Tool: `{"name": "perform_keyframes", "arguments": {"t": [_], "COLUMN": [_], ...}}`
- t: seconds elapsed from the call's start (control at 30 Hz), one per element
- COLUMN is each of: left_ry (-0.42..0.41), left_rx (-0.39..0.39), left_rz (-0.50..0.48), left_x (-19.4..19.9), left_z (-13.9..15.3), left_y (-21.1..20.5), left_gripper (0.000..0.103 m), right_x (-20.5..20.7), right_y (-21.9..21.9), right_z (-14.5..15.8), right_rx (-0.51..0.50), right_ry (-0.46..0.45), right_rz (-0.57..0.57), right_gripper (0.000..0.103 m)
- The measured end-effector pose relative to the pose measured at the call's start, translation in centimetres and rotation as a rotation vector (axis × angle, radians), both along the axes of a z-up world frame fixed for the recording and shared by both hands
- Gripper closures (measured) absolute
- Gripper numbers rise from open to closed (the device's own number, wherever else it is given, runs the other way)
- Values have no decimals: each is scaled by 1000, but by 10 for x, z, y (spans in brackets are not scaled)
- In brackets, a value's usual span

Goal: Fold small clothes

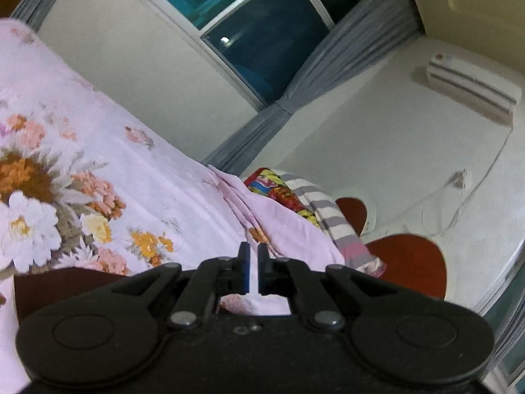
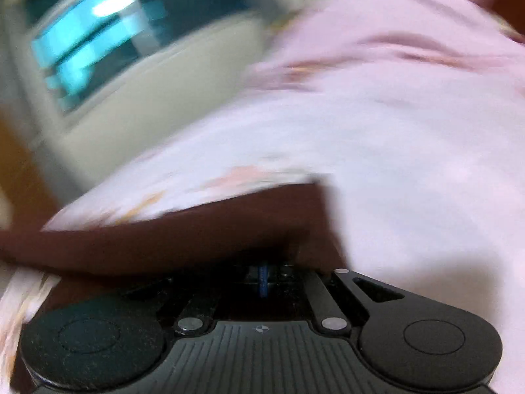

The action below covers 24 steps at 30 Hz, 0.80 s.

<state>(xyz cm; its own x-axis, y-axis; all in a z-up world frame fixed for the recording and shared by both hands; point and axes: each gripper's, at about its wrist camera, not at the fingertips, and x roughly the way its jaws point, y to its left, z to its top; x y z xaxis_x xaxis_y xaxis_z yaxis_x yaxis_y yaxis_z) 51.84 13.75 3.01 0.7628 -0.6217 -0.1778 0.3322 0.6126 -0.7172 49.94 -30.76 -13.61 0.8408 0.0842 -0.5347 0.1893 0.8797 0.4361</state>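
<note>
A dark window (image 1: 262, 32) with a pale frame is flanked by grey curtains (image 1: 344, 49). A white air conditioner (image 1: 472, 95) is mounted on the wall, with thin cables (image 1: 459, 197) hung beneath it. A reddish-brown headboard (image 1: 410, 262) is partly seen.

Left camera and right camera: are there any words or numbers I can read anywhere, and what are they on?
No words or numbers can be read.
air conditioner: a small red mark at one end, too small to read.
colourful printed cloth: bright shapes, no clear letters.
floral pink cloth: only flowers.
Right wrist view: too blurred to read; the pink cloth shows no text.
</note>
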Motion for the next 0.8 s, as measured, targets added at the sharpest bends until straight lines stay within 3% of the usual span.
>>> {"name": "perform_keyframes", "arguments": {"t": [0.1, 0.23, 0.3, 0.4, 0.47, 0.53, 0.57, 0.6, 0.63, 0.67, 0.73, 0.77, 0.8], "left_ry": [26, 127, 231, 286, 311, 308, 318, 344, 365, 378, 395, 399, 400], "left_rx": [-20, 51, 70, 16, 8, 17, 15, 19, 25, 41, 69, 63, 66], "left_rz": [21, 41, 70, 101, 113, 125, 112, 107, 104, 108, 125, 124, 131], "left_x": [1, -2, -8, -19, -19, -15, -10, -5, -2, -2, -4, -7, -9], "left_z": [-14, -58, -92, -120, -121, -116, -116, -119, -120, -123, -130, -133, -135], "left_y": [12, 27, 32, 27, 17, 6, 2, -2, -3, -2, 1, 4, 9], "left_gripper": [102, 102, 83, 64, 31, 35, 42, 47, 50, 50, 50, 50, 50], "right_x": [-15, -44, -69, -89, -98, -92, -84, -78, -68, -55, -25, -8, 3], "right_y": [-4, -9, -9, -7, -5, -6, -3, -1, 3, 8, 26, 38, 48], "right_z": [6, 14, 16, 13, 17, 24, 31, 39, 47, 53, 62, 64, 64], "right_rx": [24, 26, -10, -15, -38, -34, -48, -37, -12, -7, -81, -121, -152], "right_ry": [-53, -21, -37, -94, -125, -129, -140, -156, -171, -190, -201, -176, -158], "right_rz": [2, 87, 129, 126, 106, 106, 117, 129, 163, 203, 344, 424, 473], "right_gripper": [103, 103, 103, 103, 103, 101, 88, 41, 10, 2, 21, 49, 58]}}
